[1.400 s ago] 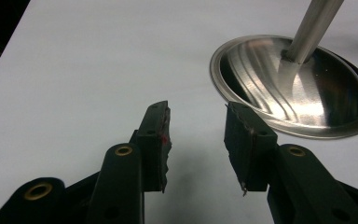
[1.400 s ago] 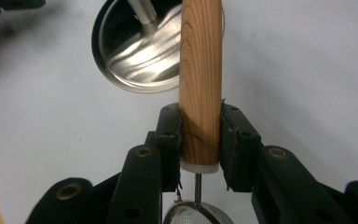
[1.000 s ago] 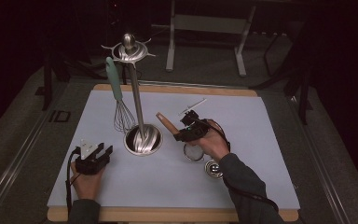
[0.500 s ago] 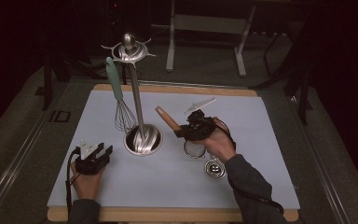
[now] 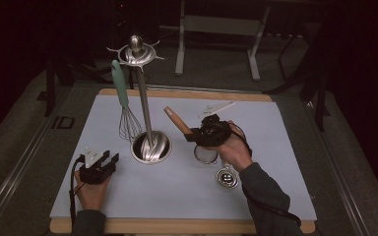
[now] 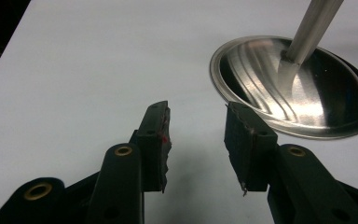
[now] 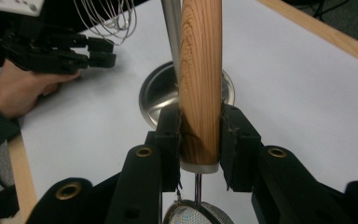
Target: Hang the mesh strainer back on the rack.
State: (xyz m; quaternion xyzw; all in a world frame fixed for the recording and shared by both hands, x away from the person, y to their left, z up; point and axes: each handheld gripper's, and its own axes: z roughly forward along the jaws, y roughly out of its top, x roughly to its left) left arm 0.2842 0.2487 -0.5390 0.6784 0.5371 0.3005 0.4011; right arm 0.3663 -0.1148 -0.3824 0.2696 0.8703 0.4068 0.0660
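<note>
A wooden table [image 5: 187, 93] carries a pale mat [image 5: 177, 191] that covers nearly all of its top, leaving only a thin wood edge showing along the far and near sides. On the mat, left of centre, stands a tall metal utensil stand [image 5: 144, 113] with a round, shiny dished base [image 6: 303, 93] and a ring of hooks at its top; a whisk [image 5: 126, 110] with a pale green handle hangs from one hook on the left side, its wire head just above the mat beside the base. The left gripper [image 5: 109, 161] rests low at the near left of the mat in the person's left hand [image 5: 91, 189], its jaws spread apart with nothing between them, pointing toward the stand's base, which lies just beyond the tips in the left gripper view. The right gripper [image 7: 199, 135], held in the right hand [image 5: 234, 152], is clamped on the wooden handle of a small mesh strainer [image 7: 200, 65], gripping near the end where the metal shank begins; the handle tilts up toward the stand and the mesh bowl [image 5: 206, 154] sits by the hand. A small round metal object [image 5: 227, 178] lies on the mat just near of that hand, and a pale flat utensil [image 5: 216, 108] lies beyond it.
</note>
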